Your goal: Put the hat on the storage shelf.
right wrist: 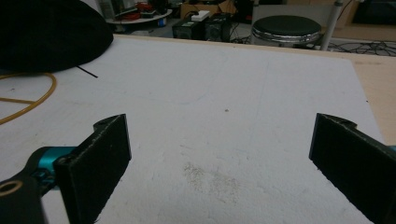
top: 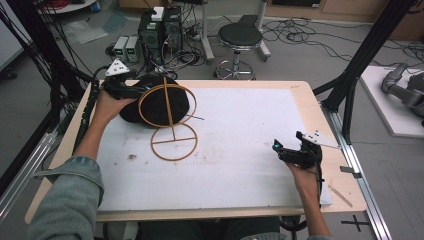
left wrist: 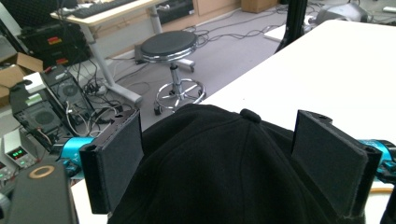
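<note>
Left gripper, jaws spread around the black cap on the wire stand at far left, apparently not yet pinching; my right gripper idles open, near right; next, close gently.

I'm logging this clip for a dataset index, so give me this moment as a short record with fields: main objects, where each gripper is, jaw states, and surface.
surface: white board on a wooden table
main object: black cap at the board's far left
second object: wooden hat stand of two rings, one flat on the board, one upright against the cap
left gripper: jaws open, straddling the cap's crown, not closed on it
right gripper: jaws open, over bare board near the right edge, holding nothing
background: black stool and electronics boxes on the floor
</note>
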`<state>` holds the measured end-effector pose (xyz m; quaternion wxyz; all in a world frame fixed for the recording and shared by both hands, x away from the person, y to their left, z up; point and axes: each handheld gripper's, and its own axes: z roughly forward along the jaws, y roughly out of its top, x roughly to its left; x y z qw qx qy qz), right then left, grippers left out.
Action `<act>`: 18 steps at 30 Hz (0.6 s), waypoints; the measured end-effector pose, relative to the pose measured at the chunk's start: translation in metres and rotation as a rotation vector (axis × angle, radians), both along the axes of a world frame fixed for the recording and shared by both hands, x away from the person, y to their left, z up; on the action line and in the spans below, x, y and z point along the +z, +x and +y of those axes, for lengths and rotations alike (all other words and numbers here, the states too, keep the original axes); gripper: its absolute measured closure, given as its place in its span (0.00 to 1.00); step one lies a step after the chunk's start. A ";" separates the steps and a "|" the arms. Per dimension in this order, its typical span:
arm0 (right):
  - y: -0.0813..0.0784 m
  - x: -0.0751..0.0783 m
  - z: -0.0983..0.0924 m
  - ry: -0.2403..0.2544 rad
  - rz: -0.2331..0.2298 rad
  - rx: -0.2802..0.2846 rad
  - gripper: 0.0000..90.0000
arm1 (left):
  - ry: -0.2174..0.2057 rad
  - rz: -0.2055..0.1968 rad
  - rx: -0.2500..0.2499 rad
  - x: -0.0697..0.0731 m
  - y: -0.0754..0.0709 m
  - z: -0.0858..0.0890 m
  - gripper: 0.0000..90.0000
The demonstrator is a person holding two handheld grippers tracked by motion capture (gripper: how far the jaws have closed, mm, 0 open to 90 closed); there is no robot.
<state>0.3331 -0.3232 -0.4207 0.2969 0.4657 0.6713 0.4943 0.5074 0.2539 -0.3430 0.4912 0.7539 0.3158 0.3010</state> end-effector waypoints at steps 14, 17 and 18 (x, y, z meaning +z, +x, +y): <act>0.000 -0.002 0.001 -0.004 0.010 0.016 0.06 | 0.043 0.046 0.010 -0.021 0.029 -0.007 0.19; 0.000 -0.002 0.001 -0.006 0.010 0.017 0.06 | 0.042 0.054 0.024 -0.022 0.032 -0.005 0.19; 0.000 -0.002 0.001 -0.004 0.010 0.017 0.06 | 0.044 0.052 0.024 -0.023 0.033 -0.004 0.19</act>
